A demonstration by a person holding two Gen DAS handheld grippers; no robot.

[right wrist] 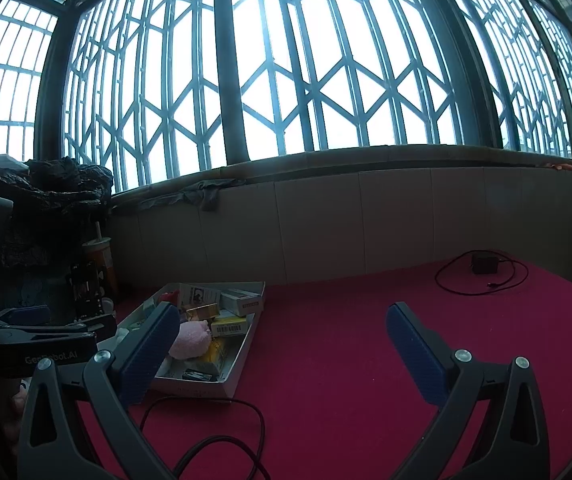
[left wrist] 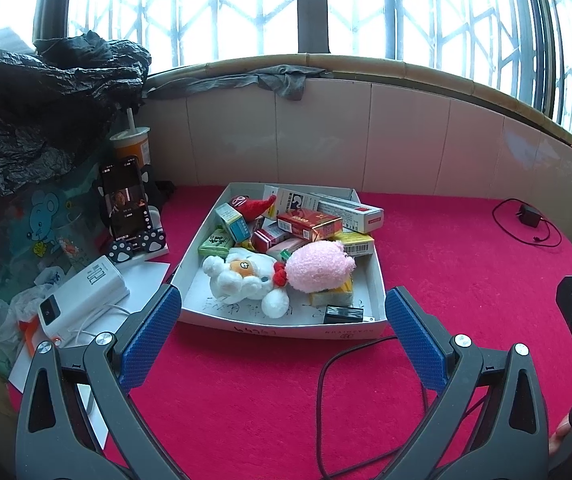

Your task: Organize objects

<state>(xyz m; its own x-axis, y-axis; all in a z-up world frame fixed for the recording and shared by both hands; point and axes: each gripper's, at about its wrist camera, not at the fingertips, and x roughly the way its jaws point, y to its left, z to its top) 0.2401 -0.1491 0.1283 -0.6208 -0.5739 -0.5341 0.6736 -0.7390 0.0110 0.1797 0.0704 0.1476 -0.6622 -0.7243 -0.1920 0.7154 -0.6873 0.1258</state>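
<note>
Plainly a jumble: a white cardboard tray (left wrist: pixel 378 280) heaped with small cartons, two plush toys and a black charger block (left wrist: pixel 344 314), lying straight ahead of the left hand-held gripper (left wrist: pixel 283 320) and ahead-left of the right hand-held gripper (right wrist: pixel 281 344). Resting on the red cloth-covered surface (left wrist: pixel 466 248), near rim just beyond the left fingertips, far rim toward the tiled wall. Long axis running away from the left hand-held gripper, skewed a little to the right at the far end.

Inside: pink plush (left wrist: pixel 318 266) and white plush (left wrist: pixel 245 278) touching, nearest; behind them a red carton (left wrist: pixel 310 222) lying crosswise on the pile, a long white carton (left wrist: pixel 350 208) pointing right and overhanging the right wall, a green packet (left wrist: pixel 215 242) against the left wall.

Both hand-held grippers spread wide, nothing between the pads, neither touching the tray.

Probably the opening step, with no item yet picked. Best begun from the top of the heap: plush first, pinched across the narrow body, not the loose limbs. Cartons better taken across the short sides, pads square to the faces, to avoid crushing or twisting. Worth minding the black cable (left wrist: pixel 326 392) looping on the surface under the left hand-held gripper, and the propped phone (left wrist: pixel 125 198) with power bank (left wrist: pixel 85 296) off to the left.
</note>
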